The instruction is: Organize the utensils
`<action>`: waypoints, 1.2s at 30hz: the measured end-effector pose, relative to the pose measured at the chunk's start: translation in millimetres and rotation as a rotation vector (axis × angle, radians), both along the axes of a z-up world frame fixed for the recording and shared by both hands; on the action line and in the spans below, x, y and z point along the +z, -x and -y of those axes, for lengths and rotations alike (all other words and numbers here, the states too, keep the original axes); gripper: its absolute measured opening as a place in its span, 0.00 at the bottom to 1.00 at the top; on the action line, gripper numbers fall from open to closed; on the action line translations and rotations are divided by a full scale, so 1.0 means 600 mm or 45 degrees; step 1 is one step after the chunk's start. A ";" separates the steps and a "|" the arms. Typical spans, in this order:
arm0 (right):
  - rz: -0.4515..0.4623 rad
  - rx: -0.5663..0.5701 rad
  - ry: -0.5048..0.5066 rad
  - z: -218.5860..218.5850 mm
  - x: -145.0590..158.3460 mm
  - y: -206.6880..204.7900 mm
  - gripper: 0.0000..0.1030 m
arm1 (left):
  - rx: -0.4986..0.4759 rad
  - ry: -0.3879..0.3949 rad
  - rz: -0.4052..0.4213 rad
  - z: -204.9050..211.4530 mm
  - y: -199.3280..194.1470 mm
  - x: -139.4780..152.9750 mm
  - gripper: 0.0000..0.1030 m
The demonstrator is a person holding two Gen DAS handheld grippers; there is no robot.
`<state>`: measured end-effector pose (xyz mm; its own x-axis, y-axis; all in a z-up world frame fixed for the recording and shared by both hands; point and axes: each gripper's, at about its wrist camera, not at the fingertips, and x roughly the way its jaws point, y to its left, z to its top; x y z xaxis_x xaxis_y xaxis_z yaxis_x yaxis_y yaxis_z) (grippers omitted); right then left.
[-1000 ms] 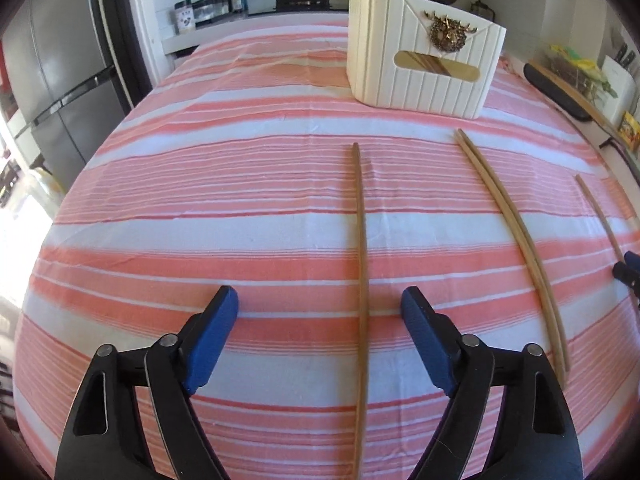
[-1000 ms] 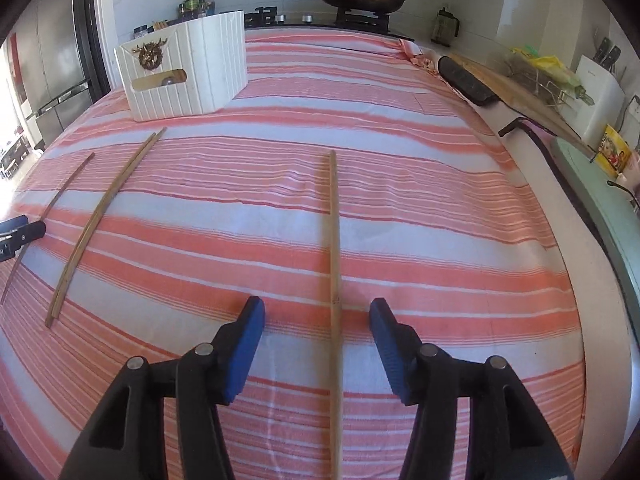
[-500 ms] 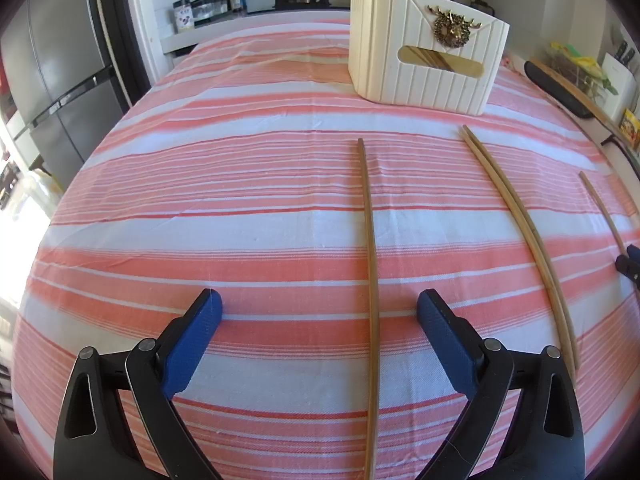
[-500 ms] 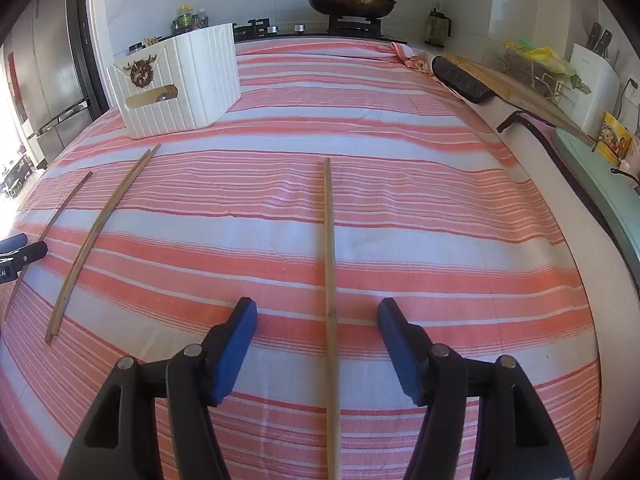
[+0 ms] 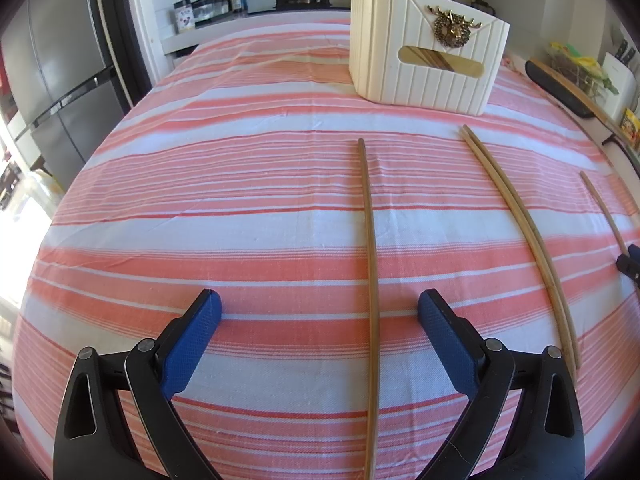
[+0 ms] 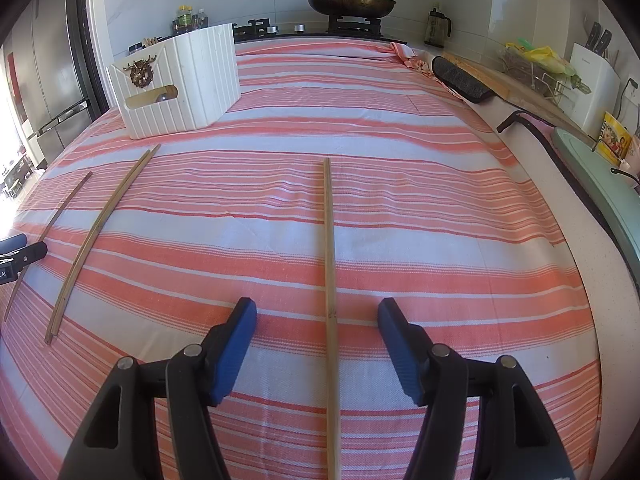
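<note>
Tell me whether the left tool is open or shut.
Open: the left tool has its blue pads spread wide, with a chopstick lying untouched between them.

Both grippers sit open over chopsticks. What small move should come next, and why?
Probably shut each gripper on its chopstick. The left gripper straddles one chopstick, the right gripper another, both open; neither stick is gripped yet for carrying to the box.

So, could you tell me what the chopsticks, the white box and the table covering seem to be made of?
Chopsticks: probably bamboo or wood; tan, matte, with faint lengthwise grain.
White box: likely moulded plastic; cream, ribbed walls, smooth low sheen, with a brass-coloured deer emblem, possibly metal.
Tablecloth: woven fabric, seemingly cotton; visible weave, soft creases, matte coral and white stripes.
</note>
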<state>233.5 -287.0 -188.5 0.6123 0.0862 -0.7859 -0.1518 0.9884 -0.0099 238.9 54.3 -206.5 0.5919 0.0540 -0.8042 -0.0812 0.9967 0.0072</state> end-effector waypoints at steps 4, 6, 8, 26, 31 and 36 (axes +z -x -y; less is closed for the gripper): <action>0.000 0.000 0.000 0.000 0.000 0.000 0.63 | 0.000 0.001 0.001 0.000 0.000 0.000 0.96; 0.000 0.000 0.001 0.000 0.000 0.000 0.63 | 0.000 0.001 0.001 0.000 0.000 0.000 0.96; 0.000 0.000 -0.002 0.000 0.000 -0.001 0.63 | 0.000 0.000 0.000 0.000 0.000 0.000 0.96; -0.001 0.001 -0.005 0.001 0.000 0.000 0.63 | -0.017 0.024 -0.018 -0.006 0.000 0.001 0.99; -0.086 0.123 -0.048 -0.001 0.002 -0.005 0.82 | -0.159 0.057 -0.154 -0.015 -0.018 0.012 0.98; -0.250 0.219 -0.048 0.008 0.011 -0.017 0.82 | -0.219 0.131 -0.202 -0.036 -0.052 0.026 0.91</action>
<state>243.4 -291.7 -181.6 0.4219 0.2071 -0.8827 -0.3130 0.9470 0.0725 270.2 76.1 -191.2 0.4513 -0.1240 -0.8837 0.0840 0.9918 -0.0962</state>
